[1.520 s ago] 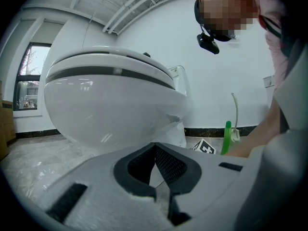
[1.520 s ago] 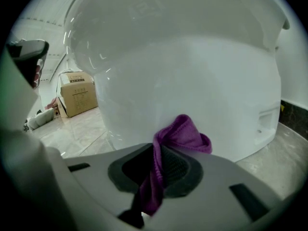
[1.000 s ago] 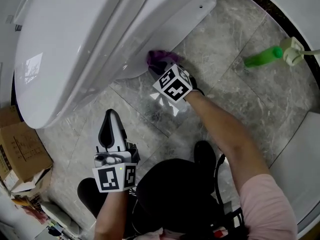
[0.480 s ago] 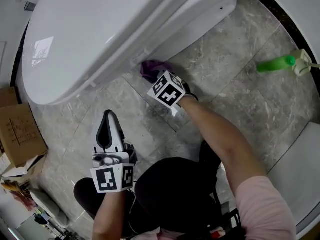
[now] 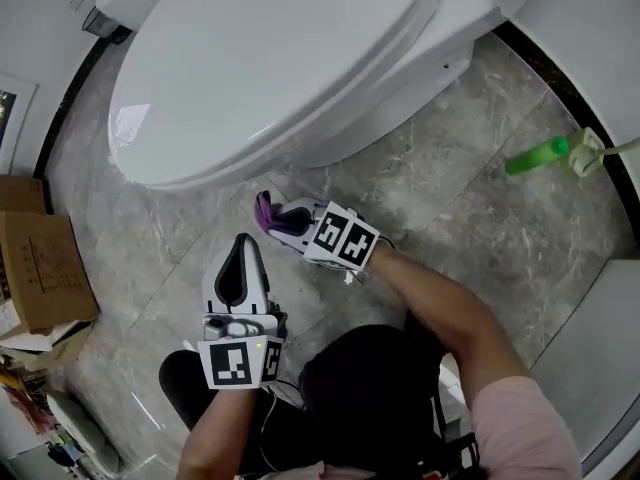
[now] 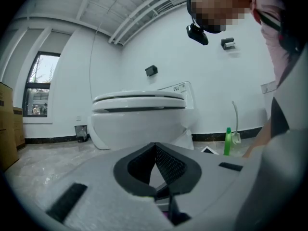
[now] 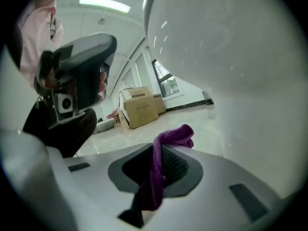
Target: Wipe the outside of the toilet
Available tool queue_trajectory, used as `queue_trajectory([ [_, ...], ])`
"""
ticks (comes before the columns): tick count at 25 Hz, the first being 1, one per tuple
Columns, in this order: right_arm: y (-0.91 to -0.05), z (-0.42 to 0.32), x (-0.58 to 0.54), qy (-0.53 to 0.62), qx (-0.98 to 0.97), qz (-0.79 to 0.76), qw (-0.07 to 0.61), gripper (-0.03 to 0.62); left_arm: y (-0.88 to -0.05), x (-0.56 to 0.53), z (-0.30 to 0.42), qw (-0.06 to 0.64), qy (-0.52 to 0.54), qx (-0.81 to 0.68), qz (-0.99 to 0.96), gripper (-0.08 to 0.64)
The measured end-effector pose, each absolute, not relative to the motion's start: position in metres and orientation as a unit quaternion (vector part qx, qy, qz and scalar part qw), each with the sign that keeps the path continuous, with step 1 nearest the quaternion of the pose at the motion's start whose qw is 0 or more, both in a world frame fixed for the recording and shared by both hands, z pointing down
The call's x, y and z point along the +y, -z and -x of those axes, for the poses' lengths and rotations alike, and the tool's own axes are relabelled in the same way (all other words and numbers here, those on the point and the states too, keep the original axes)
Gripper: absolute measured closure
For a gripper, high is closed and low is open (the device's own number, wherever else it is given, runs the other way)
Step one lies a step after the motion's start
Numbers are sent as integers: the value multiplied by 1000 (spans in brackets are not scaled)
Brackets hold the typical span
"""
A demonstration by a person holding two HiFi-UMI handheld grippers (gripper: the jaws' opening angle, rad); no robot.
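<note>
Right gripper (image 5: 268, 214) is clamped tight on the purple cloth (image 7: 161, 167), just in front of the toilet (image 5: 280, 58) bowl. Left gripper (image 5: 243, 243) hangs farther out from the toilet, jaws pressed together on nothing, pointing toward it.

The grey marble-tile floor (image 5: 470, 208) carries the white toilet (image 5: 300, 68), whose base stands at twelve o'clock in the head view. A green bottle (image 5: 536, 155) lies on its side at three o'clock, just beside a white holder (image 5: 588, 151). Cardboard boxes (image 5: 40, 268) sit at nine o'clock. A small dark bin (image 6: 81, 131) stands by the wall's dark skirting.
</note>
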State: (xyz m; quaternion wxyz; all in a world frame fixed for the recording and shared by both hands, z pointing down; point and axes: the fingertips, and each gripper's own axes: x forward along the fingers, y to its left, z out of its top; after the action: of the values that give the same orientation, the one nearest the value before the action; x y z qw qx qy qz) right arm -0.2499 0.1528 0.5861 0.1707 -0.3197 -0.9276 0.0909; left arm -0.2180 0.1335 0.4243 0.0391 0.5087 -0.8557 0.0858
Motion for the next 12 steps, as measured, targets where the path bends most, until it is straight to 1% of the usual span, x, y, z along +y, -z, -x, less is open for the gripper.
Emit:
queue_trajectory([
  [3, -563, 211, 131, -108, -942, 278, 153, 534, -412, 114, 194, 29, -87, -834, -544, 552],
  [8, -530, 149, 61, -93, -972, 166, 140, 534, -390, 65, 148, -1, -54, -786, -616, 552],
  [12, -478, 103, -2, -78, -988, 58, 118, 534, -357, 33, 115, 5, -23, -758, -652, 552],
])
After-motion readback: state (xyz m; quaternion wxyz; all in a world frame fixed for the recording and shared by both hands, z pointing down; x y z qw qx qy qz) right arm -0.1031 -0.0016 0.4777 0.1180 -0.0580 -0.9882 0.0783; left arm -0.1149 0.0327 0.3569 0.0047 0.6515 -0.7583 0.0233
